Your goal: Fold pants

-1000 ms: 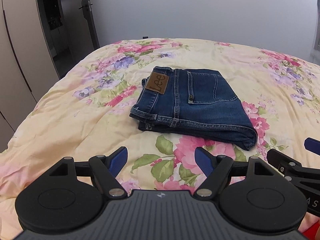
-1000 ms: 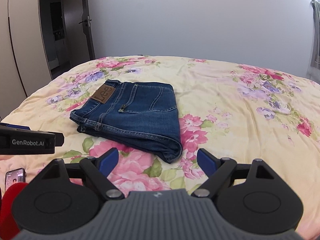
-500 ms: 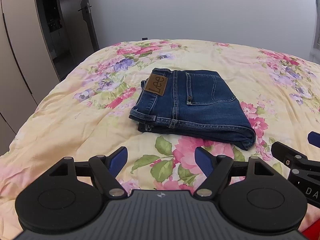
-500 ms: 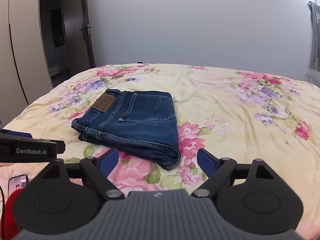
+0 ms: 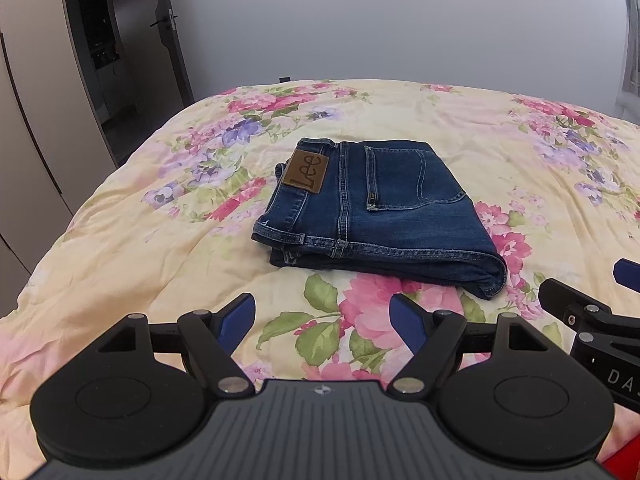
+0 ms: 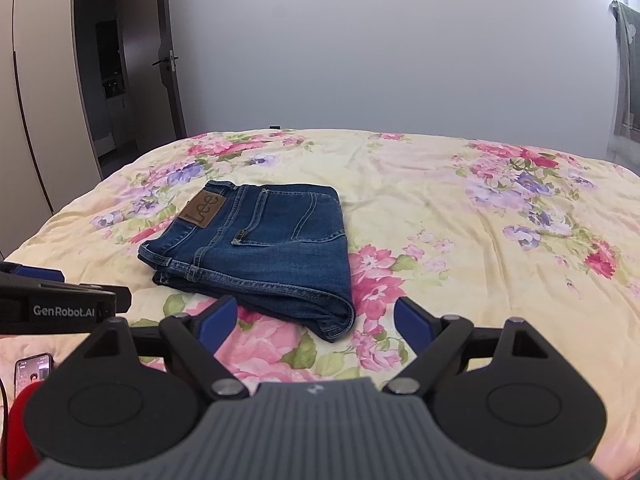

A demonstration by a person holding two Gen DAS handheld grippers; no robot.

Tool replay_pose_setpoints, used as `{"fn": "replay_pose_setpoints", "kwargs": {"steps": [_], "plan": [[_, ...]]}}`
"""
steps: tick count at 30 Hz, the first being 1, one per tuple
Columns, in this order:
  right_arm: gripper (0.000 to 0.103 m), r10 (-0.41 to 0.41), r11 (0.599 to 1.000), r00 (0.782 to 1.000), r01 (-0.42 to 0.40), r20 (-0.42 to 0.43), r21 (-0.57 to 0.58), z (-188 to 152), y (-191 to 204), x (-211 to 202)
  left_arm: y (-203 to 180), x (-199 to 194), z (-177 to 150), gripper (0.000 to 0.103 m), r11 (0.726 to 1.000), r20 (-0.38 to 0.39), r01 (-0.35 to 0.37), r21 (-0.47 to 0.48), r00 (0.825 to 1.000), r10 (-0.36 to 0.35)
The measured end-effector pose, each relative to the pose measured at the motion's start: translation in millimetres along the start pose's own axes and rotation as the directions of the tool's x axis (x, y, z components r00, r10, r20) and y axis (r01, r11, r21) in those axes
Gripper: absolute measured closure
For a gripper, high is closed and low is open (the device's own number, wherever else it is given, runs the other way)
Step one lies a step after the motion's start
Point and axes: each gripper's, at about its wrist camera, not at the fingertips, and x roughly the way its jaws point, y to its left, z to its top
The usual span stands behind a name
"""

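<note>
I see the dark blue denim pants (image 5: pixel 376 216) lying folded into a compact stack on the floral yellow bedspread (image 5: pixel 500 136); my left gripper (image 5: pixel 322 316) and right gripper (image 6: pixel 308 318) hang spread and empty, so I judge a light square-up suffices

Phone (image 6: pixel 34 368) at frame edge, screen perhaps a face, too small.

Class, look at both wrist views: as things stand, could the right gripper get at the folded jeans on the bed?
Probably yes. The right gripper is open and faces the folded jeans, with only bare floral bedspread between them.
</note>
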Motion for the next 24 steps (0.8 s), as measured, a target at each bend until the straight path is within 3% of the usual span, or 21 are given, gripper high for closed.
{"fn": "replay_pose_setpoints", "kwargs": {"steps": [24], "plan": [[0.021,-0.004,1.0,1.0,0.004,0.01,0.008,0.4,-1.3,-2.2,-0.4,-2.1,0.8,0.014,1.0,0.003,-0.001,0.004,1.0,0.001]]}}
